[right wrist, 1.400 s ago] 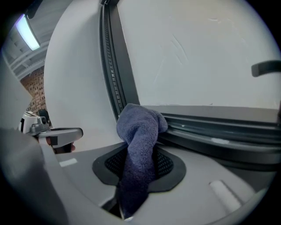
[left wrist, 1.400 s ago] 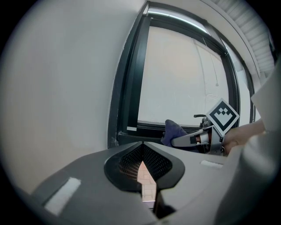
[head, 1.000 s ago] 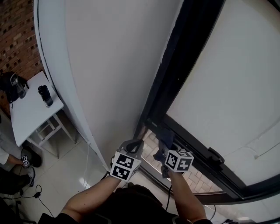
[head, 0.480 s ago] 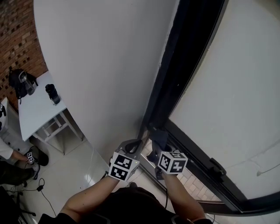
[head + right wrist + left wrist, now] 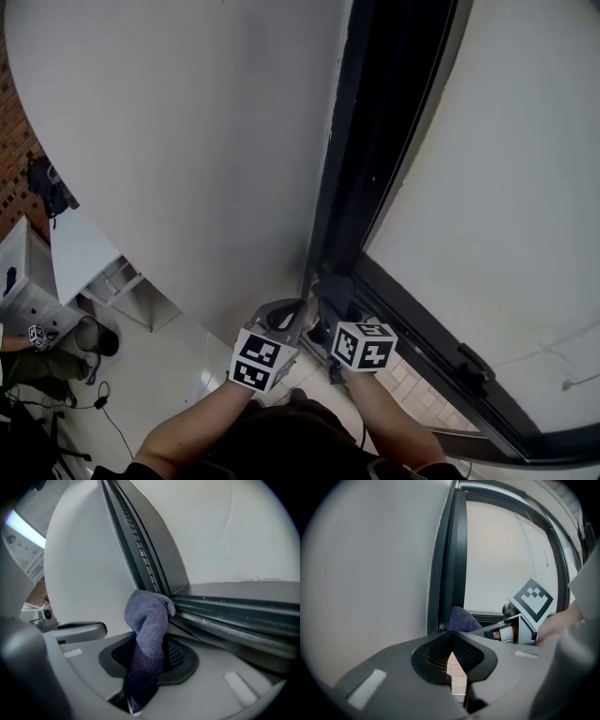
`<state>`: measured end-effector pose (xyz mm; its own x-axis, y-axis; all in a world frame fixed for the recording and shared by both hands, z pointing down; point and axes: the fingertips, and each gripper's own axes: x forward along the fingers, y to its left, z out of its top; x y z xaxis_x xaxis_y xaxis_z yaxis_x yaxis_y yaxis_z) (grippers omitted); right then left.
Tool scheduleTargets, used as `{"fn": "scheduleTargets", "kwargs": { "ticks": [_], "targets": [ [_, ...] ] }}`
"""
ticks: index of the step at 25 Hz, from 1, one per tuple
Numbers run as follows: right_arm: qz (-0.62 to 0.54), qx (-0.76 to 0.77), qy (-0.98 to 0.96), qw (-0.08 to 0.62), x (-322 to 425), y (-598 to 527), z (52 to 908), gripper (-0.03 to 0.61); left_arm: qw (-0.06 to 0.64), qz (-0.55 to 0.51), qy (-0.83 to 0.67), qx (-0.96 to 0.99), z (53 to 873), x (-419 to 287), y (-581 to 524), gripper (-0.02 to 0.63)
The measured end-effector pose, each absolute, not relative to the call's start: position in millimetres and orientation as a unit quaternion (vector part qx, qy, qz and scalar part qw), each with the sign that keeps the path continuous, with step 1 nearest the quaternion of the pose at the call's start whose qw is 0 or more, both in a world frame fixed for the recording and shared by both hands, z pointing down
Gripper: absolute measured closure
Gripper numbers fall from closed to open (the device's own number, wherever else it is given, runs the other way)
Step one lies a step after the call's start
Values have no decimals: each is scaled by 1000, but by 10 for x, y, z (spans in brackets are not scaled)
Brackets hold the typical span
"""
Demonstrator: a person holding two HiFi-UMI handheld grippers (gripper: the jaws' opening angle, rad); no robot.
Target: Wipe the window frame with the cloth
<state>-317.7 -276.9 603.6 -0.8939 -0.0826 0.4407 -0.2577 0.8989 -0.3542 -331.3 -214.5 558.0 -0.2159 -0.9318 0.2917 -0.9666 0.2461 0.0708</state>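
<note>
White wall [image 5: 187, 141] fills 9 to 12 o'clock in the head view. The dark window frame [image 5: 375, 141] climbs toward 1 o'clock, and its bottom rail runs off to 4 o'clock under a frosted pane [image 5: 506, 187].

Since a second ago, the small table [image 5: 80, 253] has slid out toward 9 o'clock as the view swung. The right gripper [image 5: 334, 317] has edged along the rail toward the upright.

Cloth [image 5: 147, 625]: blue, bunched, pinched tight between the right gripper's jaws, its free end pressed into the corner where rail meets upright.

Left gripper [image 5: 451, 641]: jaws closed tip to tip on nothing, parked at 9 o'clock of the right one, beside the wall.

Judgement: the stroke along the rail has reached the corner, so the upright is probably next.
</note>
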Motion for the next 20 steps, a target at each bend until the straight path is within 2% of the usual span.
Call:
{"fn": "scheduleTargets", "kwargs": {
  "ticks": [10, 20],
  "targets": [
    [207, 162, -944, 198, -3038, -2603, 5909, 463, 128, 59, -747, 650, 5439, -3306, -1920, 614],
    [154, 228, -941, 197, -3056, -2468, 5882, 463, 126, 47, -715, 686, 5420, -3260, -1763, 614]
  ]
}}
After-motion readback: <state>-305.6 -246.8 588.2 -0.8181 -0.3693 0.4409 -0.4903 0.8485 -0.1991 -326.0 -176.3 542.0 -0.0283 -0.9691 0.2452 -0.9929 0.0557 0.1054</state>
